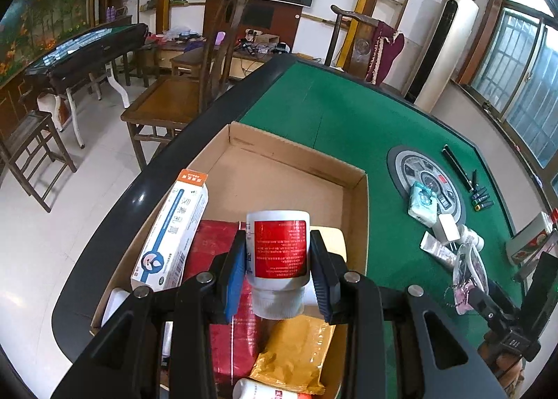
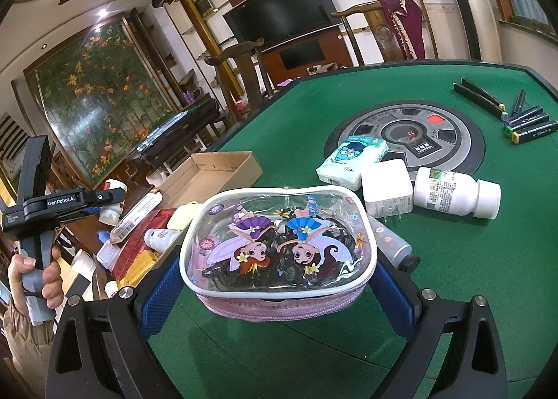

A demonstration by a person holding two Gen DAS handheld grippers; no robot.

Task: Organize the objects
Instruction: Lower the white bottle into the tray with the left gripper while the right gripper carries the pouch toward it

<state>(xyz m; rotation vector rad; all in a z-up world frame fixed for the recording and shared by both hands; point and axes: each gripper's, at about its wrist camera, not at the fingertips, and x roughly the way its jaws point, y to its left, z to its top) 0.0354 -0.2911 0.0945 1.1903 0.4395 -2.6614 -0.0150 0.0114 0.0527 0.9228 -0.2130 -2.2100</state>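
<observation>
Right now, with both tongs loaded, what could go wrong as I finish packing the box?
1. The left tongs pinch the white bottle with the red label over the cardboard box, above packets already lying there; released here, it may roll.
2. The right tongs hold the clear cartoon pouch by its lower edge only, so it could sag or slip.
3. The near end of the box looks crowded; the pouch may not fit.

The left gripper [image 1: 277, 261] tilts steeply downward, its blue pads [image 1: 234, 275] pressed on either side of a white bottle [image 1: 279, 252] held cap toward the claw's base. The right gripper [image 2: 279, 280] angles down more gently, jaws spread wide and clamping a clear pouch [image 2: 279, 245] between the pads. A hand [image 2: 36, 275] wraps the left gripper's grey handle from below.
</observation>
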